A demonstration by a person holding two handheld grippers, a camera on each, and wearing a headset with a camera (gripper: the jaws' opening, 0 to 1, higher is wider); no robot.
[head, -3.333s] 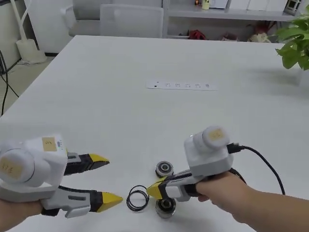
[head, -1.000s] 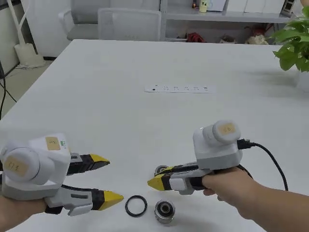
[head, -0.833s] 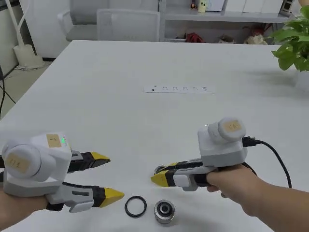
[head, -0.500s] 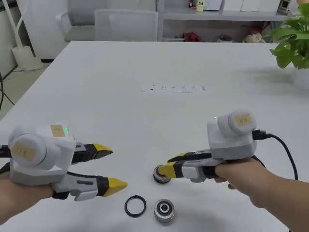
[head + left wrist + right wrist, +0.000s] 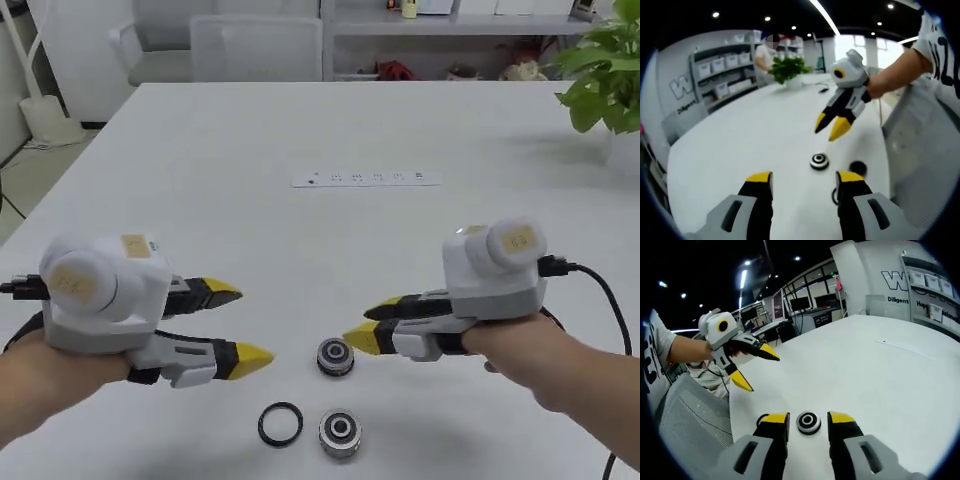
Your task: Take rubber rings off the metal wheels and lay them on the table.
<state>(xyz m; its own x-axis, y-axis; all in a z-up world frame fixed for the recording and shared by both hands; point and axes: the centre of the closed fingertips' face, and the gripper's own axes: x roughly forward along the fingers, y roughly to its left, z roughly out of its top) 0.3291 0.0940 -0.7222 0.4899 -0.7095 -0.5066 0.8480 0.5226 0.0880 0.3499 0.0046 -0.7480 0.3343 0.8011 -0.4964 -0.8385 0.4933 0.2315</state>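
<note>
White table (image 5: 250, 150). Near edge: black rubber ring (image 5: 281, 423) lying flat, metal wheel (image 5: 340, 432) just beside it on the right, second wheel (image 5: 335, 357) close behind. Mid-table: power strip (image 5: 366, 179). Far right: potted plant (image 5: 600, 70).

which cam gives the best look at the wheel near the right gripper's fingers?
Right gripper view: the wheel sits close and centred, just ahead of the fingers of the right gripper, face unblocked. Head view shows it smaller, beside that gripper. Left gripper view shows it small and farther off.
</note>
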